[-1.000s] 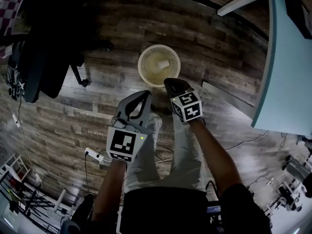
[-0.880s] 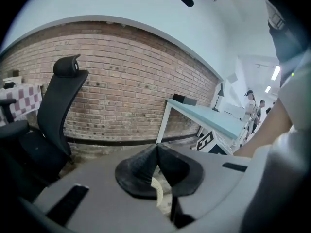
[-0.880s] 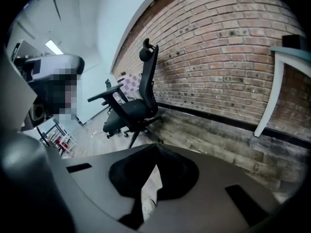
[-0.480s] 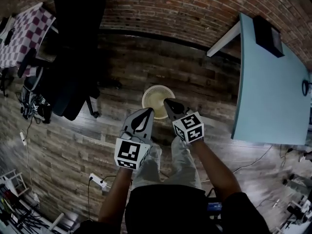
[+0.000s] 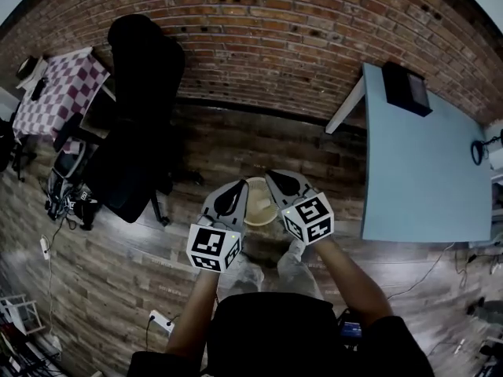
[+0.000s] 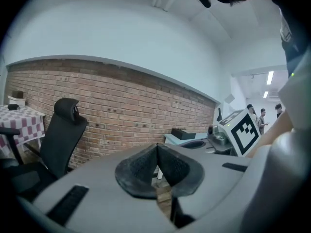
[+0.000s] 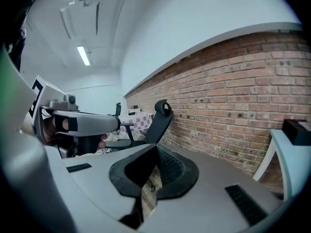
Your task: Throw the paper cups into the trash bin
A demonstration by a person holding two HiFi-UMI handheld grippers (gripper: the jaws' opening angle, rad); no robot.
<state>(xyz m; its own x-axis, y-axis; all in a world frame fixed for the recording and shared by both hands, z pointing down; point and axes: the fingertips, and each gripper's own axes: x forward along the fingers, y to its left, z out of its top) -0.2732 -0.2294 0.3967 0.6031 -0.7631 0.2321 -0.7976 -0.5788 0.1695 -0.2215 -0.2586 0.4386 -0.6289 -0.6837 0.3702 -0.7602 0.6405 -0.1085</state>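
Note:
A round cream trash bin stands on the wood floor, partly covered by both grippers held above it. My left gripper is shut with nothing between its pads, and points toward the brick wall. My right gripper is shut too, its pads pressed together and empty. The two grippers hang side by side in front of the person's body. No paper cup shows clearly in any view; the bin's inside is mostly hidden.
A black office chair stands at the left by a checkered table. A light blue table with a black box is at the right. A brick wall runs across the back.
The head view has tilted up, so the brick wall and tables now show. Both grippers have risen and drawn in over the bin, which looks smaller and more hidden.

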